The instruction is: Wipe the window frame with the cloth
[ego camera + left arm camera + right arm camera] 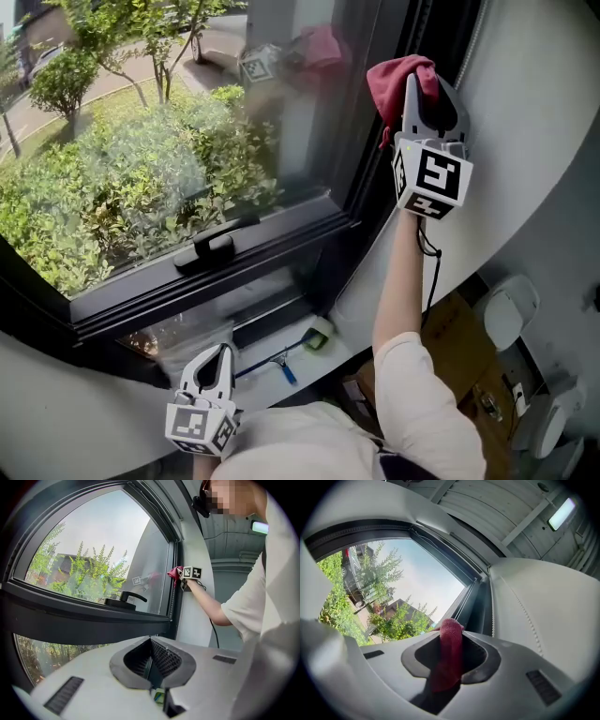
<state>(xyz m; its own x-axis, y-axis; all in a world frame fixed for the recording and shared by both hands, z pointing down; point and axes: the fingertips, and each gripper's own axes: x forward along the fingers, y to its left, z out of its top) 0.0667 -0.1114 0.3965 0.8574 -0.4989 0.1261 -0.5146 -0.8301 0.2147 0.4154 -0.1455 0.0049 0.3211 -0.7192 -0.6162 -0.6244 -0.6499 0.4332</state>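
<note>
**Wiping under way, high on the frame's right upright**

The right gripper [424,89] is clamped on the crumpled dark-red cloth [398,80], held against the black metal window frame [373,178]. The lower rail probably remains to be wiped. The left gripper [214,364] hangs low with its jaws together and empty.

Dark red cloth [398,80]; black window frame [281,234] with a black handle [214,246]; pale grey right gripper [424,89] and left gripper [214,364], each bearing black-and-white square markers; green shrubs [141,178] outside, far left
</note>
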